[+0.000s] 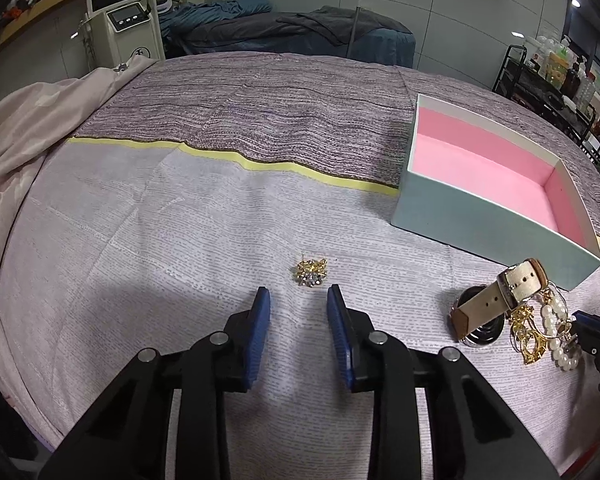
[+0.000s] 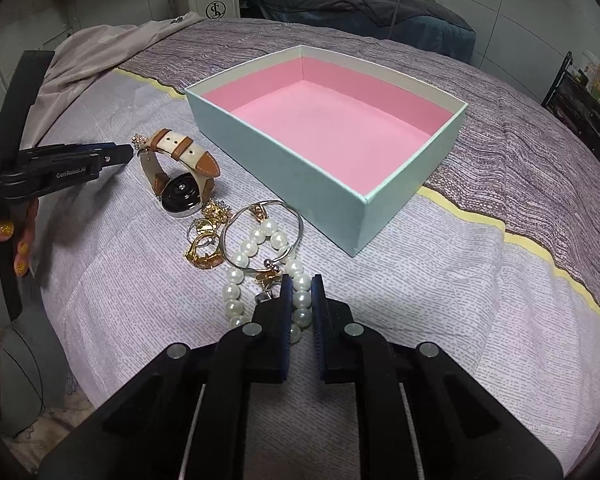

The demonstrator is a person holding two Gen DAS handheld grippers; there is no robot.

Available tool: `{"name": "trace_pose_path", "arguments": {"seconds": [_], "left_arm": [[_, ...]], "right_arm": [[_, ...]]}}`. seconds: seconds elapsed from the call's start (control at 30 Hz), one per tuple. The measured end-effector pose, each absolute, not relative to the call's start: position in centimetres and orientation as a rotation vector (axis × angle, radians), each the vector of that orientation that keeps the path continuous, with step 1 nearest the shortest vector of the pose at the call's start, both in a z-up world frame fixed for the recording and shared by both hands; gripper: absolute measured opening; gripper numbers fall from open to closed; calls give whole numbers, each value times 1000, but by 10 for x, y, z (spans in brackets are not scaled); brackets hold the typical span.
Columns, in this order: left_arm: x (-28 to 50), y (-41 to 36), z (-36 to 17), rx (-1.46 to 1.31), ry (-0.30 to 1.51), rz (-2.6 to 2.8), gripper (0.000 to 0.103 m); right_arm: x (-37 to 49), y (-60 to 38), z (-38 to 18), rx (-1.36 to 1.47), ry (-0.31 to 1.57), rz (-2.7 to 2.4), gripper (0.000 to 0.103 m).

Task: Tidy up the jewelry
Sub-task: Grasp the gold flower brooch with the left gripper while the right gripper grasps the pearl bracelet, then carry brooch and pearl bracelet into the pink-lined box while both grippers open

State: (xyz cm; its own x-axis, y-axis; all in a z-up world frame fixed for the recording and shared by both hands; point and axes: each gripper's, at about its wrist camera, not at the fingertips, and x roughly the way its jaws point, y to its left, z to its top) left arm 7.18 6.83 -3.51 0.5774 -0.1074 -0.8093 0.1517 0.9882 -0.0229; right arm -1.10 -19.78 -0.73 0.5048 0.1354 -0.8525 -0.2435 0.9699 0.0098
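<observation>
Right gripper (image 2: 301,296): jaws drawn together on the pearl strand (image 2: 300,300), beads pinched between the blue pads at the strand's near end. Rest of strand trails away over the bedspread (image 2: 420,300), tangled w/ a silver bangle (image 2: 296,210) and gold pieces (image 2: 204,250).

Left gripper (image 1: 299,300): jaws apart, nothing between the pads. Tips sit just short of a gold earring w/ clear stones (image 1: 311,273), which lies alone on the cloth; no contact seen.

Watch (image 2: 180,184), cream-and-tan strap buckled in a loop, lies on its side, dark case back up, just beside the gold pieces, near the box's near-left wall.

Box (image 2: 280,160): pale green outside, pink lining, open top, nothing inside. Stands on the bedspread across the yellow stripe, just beyond the jewelry heap, not touching it.

Person's hand (image 2: 16,240) w/ glitter-yellow nails wraps the left gripper's handle at right-cam view's left edge.
</observation>
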Motion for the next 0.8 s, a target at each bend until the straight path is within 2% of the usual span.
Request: {"name": "trace_pose_path", "arguments": {"seconds": [0.13,0.3,0.57,0.8], "left_arm": [[82,63,-38,60,943,-148,28],[88,56,-39,70,947,-138,17],[76,63,-33,-33,970,-196,17],[52,60,-5,-43,912,-243,17]], "right_arm": [[-21,-205,-3,-96,1006,229,10],[-28,-215,6,-35,995,256,10],[-39,-219,28,8,949,313,10],[-46,-219,67,6,851,345,10]]}}
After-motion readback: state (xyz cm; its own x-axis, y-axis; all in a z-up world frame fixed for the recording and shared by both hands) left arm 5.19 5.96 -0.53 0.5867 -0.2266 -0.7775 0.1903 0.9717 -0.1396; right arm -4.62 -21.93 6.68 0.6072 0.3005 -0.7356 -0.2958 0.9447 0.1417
